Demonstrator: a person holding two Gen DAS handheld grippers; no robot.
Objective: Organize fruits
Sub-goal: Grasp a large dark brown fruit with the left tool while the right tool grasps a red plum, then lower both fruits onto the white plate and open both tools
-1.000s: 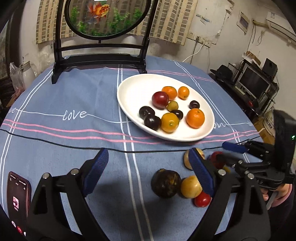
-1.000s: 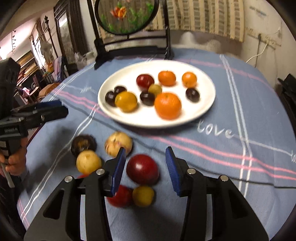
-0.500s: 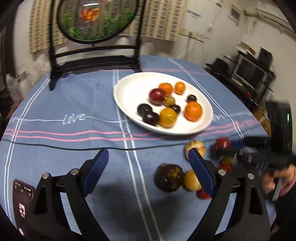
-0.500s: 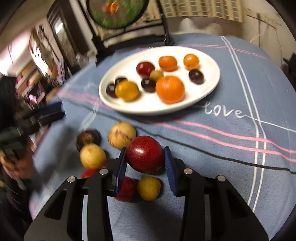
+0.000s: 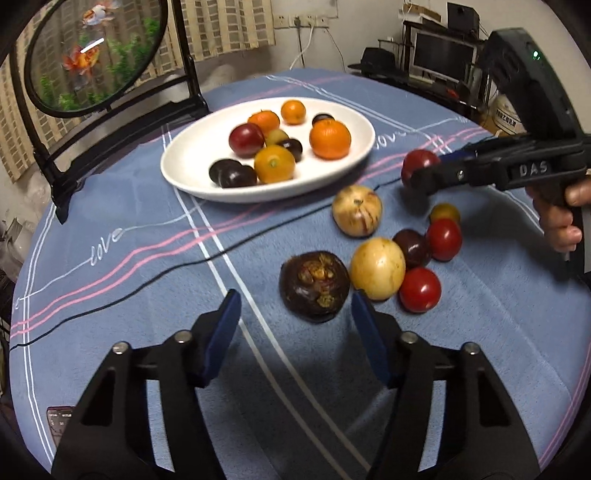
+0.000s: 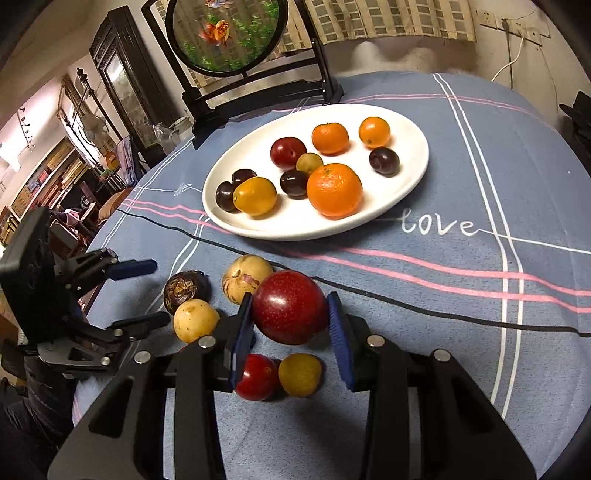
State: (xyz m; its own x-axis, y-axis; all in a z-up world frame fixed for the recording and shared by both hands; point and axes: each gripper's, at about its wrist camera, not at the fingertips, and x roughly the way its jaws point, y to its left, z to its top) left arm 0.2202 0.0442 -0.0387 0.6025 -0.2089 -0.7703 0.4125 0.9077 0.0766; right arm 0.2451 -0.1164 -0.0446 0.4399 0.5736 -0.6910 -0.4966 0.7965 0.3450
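My right gripper (image 6: 291, 321) is shut on a dark red plum (image 6: 290, 306) and holds it above the blue cloth, short of the white plate (image 6: 406, 177); it also shows in the left wrist view (image 5: 419, 171). The plate holds oranges, dark plums and other fruit. My left gripper (image 5: 295, 328) is open and empty, just in front of a dark wrinkled fruit (image 5: 314, 284). Loose fruit lies beside it: a yellow fruit (image 5: 377, 267), a pale striped fruit (image 5: 356, 209), red tomatoes (image 5: 420, 290) and a small yellow one (image 5: 445, 212).
A round goldfish screen on a black stand (image 6: 225, 33) stands behind the plate. A phone (image 5: 59, 424) lies at the near left table edge. A monitor and shelves (image 5: 443, 55) are off the table's far right.
My right gripper closed on the dark red plum and lifted it off the cloth toward the plate. My left gripper swung right, toward the dark wrinkled fruit, and stayed open.
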